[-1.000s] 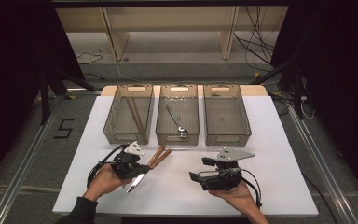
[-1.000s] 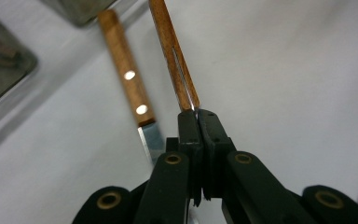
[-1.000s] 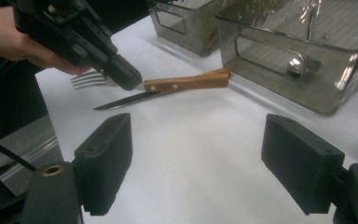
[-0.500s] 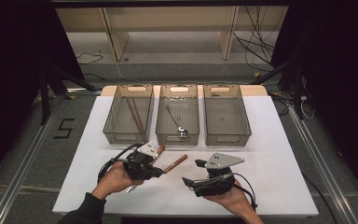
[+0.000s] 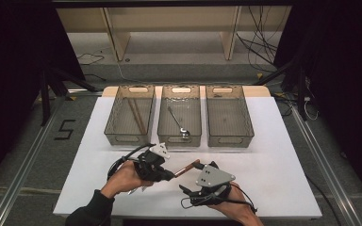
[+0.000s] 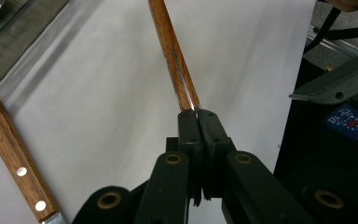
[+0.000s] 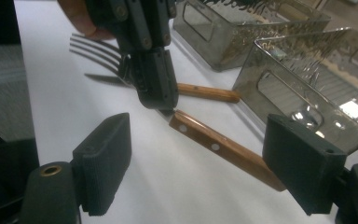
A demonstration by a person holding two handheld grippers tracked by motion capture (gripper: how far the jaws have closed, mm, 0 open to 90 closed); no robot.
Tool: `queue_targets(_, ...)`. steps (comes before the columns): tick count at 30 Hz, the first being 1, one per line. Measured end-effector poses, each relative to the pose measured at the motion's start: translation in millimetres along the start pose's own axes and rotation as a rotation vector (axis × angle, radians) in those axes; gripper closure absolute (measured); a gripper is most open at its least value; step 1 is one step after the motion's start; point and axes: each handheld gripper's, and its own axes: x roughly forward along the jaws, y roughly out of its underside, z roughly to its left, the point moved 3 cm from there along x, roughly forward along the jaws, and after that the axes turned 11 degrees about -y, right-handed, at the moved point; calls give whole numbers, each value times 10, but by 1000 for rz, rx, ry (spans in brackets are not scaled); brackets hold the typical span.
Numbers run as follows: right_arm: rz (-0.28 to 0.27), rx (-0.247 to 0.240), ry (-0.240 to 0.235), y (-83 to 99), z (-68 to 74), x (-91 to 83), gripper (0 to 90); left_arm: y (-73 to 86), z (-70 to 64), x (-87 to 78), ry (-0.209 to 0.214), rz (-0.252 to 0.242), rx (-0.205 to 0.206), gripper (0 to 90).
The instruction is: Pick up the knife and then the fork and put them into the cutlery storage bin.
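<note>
The wooden-handled knife with rivets (image 7: pixel 226 150) is lifted off the white surface (image 5: pixel 283 155), pinched at the blade end by the left claw (image 6: pixel 198 114) — jaws clamped tight on it, handle sticking out toward the right claw (image 7: pixel 214 172). That one is wide open with the handle sitting between its jaws, so it looks like a handoff, or a regrip so the handle leads. Also on the surface: a second wooden-handled piece (image 6: pixel 16 163) and a steel fork (image 7: pixel 98 51). Three clear plastic bins (image 5: pixel 179 115) sit in a row — brown chopsticks (image 5: pixel 136 115) in the left one, one metal spoon (image 5: pixel 176 121) in the middle one.
</note>
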Motion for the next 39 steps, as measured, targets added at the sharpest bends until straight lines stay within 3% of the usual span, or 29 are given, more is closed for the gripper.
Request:
queue_targets(6, 63, -134, 57, 7, 120, 86, 253, -6, -30, -16, 14, -3, 8, 889)
queue_targets(9, 87, -169, 59, 23, 148, 121, 258, -4, -49, -8, 27, 4, 15, 889)
queue_targets(18, 139, -303, 134, 65, 207, 165, 320, -20, -135, -10, 48, 13, 47, 889)
queue_targets(22, 177, -377, 164, 95, 251, 199, 375, -30, -162, -29, 57, 17, 62, 889)
queue_targets(27, 214, -425, 186, 143, 275, 243, 444, -39, -202, -43, 70, 9, 63, 889)
queue_targets(32, 221, -472, 214, 168, 308, 258, 536, -40, -219, -51, 82, 16, 69, 889)
queue_targets(35, 247, -539, 223, 174, 302, 255, 588, -32, -220, -45, 88, 20, 69, 889)
queue_targets(39, 252, -574, 231, 187, 329, 262, 648, -28, -218, -46, 106, 25, 71, 889)
